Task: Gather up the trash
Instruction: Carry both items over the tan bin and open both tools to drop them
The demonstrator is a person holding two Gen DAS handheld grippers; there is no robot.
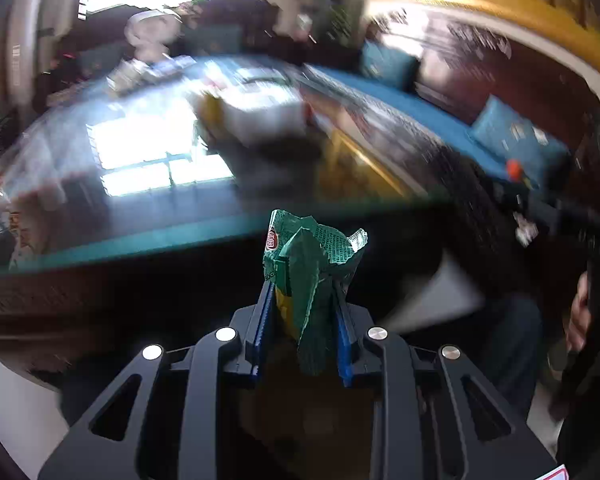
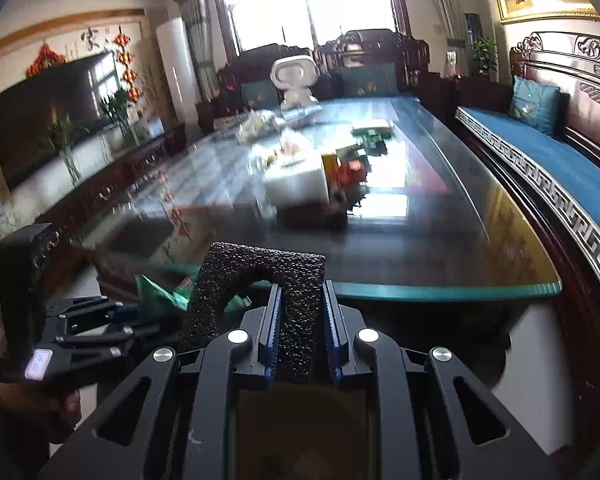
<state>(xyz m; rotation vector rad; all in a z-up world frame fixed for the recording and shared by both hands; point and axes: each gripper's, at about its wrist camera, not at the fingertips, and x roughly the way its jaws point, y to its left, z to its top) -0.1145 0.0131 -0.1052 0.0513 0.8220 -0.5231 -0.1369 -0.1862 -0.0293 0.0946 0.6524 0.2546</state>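
Left wrist view: left gripper pinches a green wrapper with a red logo at 12 o'clock; its words are too small to read. Right gripper squeezes black foam.

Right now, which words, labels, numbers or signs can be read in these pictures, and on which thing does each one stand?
"家": large calligraphy character on the wall above the television.
Green wrapper in the left gripper: red logo and fine print, too small to read.
Sticker on the left gripper: faint, unreadable.

Your right gripper pinches a black foam piece at lower centre; at lower left, your left gripper clamps a green wrapper.
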